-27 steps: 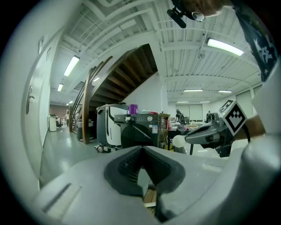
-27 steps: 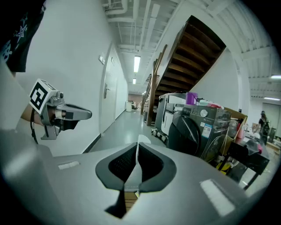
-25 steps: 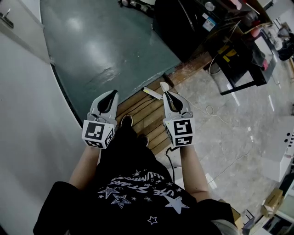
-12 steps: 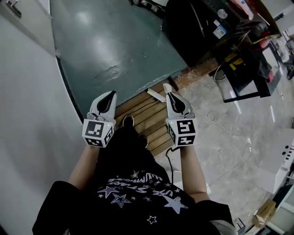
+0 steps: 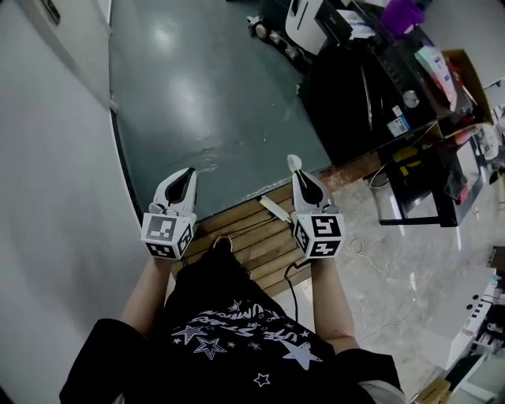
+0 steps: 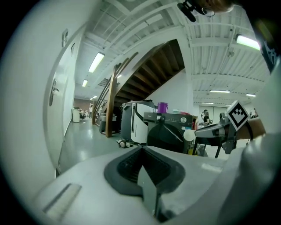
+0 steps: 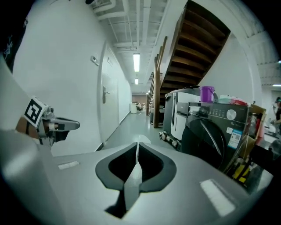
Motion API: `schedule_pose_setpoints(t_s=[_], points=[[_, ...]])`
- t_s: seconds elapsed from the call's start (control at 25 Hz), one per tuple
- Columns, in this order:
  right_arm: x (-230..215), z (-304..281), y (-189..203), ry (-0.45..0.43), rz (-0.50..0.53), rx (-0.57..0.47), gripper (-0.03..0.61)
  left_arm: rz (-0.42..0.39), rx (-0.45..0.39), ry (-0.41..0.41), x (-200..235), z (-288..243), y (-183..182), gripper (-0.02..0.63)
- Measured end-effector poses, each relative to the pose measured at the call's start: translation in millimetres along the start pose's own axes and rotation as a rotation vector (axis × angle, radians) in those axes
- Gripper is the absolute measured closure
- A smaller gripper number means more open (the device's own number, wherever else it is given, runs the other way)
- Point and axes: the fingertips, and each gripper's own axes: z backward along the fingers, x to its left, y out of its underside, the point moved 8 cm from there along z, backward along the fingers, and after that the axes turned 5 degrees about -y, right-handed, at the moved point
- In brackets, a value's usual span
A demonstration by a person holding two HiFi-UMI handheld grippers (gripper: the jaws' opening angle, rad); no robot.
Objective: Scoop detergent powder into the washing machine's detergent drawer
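Grey-green floor (image 5: 205, 87) fills the upper head view, white wall (image 5: 55, 197) along 9 o'clock, wooden pallet (image 5: 252, 237) under the person's feet at centre. Both grippers are held out level over the pallet edge, well apart from each other.

Left gripper (image 5: 187, 173): jaws pressed together, nothing between them, touching nothing; its own view shows the closed tips (image 6: 141, 150) with only floor and room beyond.

Right gripper (image 5: 303, 178): jaws clamped on a white scoop (image 5: 293, 162), thin handle edge-on between the pads (image 7: 131, 180), round bowl poking out past the tips toward 12 o'clock. Can't tell if any powder is in it.

Dark front-load washing machine (image 5: 347, 102) sits at 1 o'clock from the grippers, well apart; seen at 3 o'clock in the right gripper view (image 7: 215, 132). Detergent drawer can't be made out. Purple container (image 7: 206, 93) stands on top of the machine. White appliance (image 5: 312, 20) just beside it at 12 o'clock.
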Motion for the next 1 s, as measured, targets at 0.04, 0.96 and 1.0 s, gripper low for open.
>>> schedule_pose_setpoints(t_s=[0.04,0.96,1.0], points=[[-3,-9,-19,0.012,-0.023,-0.005,0.545,0.009,0.005,0.01,10,-8,-14,0.612],[-143,-128,-166,0.155,-0.097,-0.051,0.545,-0.001,0.036,0.17,68,-204,-139,0.612],[-160,-137,-175,0.166,-0.094,-0.057,0.545,-0.005,0.042,0.176,67,-222,-147,0.612]])
